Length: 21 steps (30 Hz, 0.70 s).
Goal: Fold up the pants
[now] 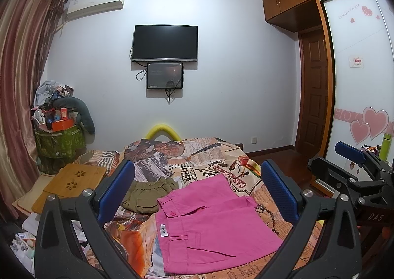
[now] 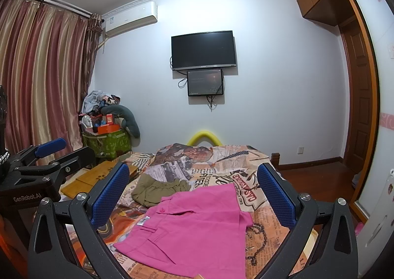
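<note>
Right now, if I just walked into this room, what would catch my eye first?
Probably the bright pink pants lying flat on the bed's busy newspaper-print bedspread, with a crumpled olive-green garment just beyond them. Then the two open grippers with blue pads, left gripper and right gripper, each held above the pants and gripping nothing. On the far wall hangs a dark television.

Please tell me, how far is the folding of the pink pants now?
Done: the pink pants lie on the bed cover, apparently folded once already, though I cannot confirm this. In hand: nothing; the left gripper and right gripper are both open above them. Left: any further folds. The olive garment beside them lies crumpled, unfolded.
</note>
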Tool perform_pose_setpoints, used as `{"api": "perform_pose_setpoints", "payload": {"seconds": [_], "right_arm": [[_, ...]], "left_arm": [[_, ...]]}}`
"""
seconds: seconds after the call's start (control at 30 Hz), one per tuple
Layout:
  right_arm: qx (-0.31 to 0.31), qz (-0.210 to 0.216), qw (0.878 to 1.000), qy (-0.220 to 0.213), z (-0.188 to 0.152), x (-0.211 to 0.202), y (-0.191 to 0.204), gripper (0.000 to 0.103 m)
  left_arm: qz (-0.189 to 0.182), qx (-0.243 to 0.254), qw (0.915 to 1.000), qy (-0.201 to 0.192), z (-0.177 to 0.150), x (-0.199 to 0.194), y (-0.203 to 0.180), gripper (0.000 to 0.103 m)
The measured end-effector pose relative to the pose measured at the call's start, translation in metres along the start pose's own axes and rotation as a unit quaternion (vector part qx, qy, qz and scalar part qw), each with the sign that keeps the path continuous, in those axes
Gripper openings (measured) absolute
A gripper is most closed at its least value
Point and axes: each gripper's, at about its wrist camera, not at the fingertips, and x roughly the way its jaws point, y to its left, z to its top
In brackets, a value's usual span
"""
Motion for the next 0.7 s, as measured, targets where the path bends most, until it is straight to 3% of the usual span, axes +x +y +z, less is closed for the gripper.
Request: {"api": "perform_pose_setpoints", "payload": {"seconds": [0.7], "right_arm": [[0.000, -0.003, 1.000, 0.004, -0.0002, 0.0036, -0.0006, 0.103]], "left_arm": [[-0.001, 0.002, 1.0000, 0.000, -0.0013, -0.0003, -0.0037, 0.103]]}}
